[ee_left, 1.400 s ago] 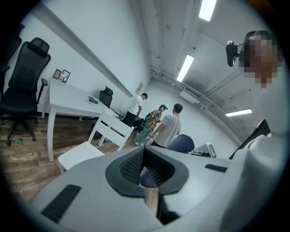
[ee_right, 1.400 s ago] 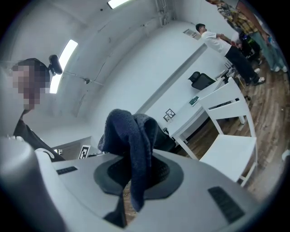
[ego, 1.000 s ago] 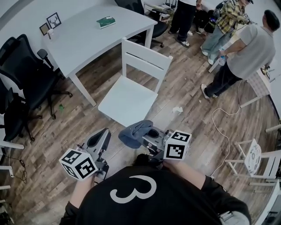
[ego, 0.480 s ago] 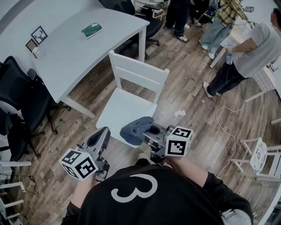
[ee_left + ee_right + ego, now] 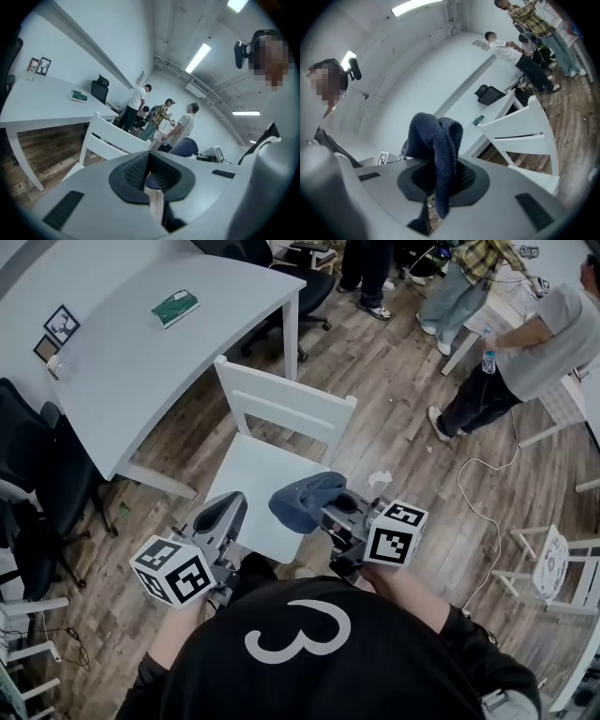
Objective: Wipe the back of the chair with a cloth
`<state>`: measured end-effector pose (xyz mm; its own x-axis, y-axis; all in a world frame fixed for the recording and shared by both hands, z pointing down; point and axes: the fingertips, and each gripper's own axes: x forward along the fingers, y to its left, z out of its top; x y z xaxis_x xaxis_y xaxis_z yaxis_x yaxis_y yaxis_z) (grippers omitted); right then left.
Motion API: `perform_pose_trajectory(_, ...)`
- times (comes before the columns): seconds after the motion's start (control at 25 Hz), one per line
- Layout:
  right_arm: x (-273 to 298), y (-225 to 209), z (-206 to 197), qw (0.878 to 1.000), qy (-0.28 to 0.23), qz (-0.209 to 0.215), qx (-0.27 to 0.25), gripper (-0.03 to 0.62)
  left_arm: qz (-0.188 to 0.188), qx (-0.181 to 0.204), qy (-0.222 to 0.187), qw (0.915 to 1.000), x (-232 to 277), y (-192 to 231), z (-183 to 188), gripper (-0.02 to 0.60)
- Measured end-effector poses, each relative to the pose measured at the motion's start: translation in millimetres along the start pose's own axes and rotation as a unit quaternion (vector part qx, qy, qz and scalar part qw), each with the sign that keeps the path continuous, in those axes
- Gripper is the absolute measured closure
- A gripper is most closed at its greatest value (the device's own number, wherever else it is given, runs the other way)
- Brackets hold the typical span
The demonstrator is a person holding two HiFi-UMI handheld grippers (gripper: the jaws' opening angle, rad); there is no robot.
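I hold cloth [image 5: 302, 499] clamped in right gripper [image 5: 339, 514], mid-frame, for wiping | chair back [image 5: 286, 401] above, not reached | left gripper [image 5: 221, 518] closed, spare.

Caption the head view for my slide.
Right tool holds a crumpled dark blue cloth before the white slat-back chair; left tool shut, empty.

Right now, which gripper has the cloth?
The right gripper: its jaws are clamped on the dark blue cloth. The left gripper has its jaws closed with nothing between them.
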<state>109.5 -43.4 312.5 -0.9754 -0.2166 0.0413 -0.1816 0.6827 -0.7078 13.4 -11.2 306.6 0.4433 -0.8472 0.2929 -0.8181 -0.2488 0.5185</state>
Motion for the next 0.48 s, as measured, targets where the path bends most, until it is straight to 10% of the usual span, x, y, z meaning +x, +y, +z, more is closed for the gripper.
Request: perform_pose_trajectory(0.48,61.8,-48.5,30.6,0.992,-0.050,-0.112,-0.006,0.543,-0.077,-0.012,0.057,0.9953,47.2,84.7,37.8,0.568)
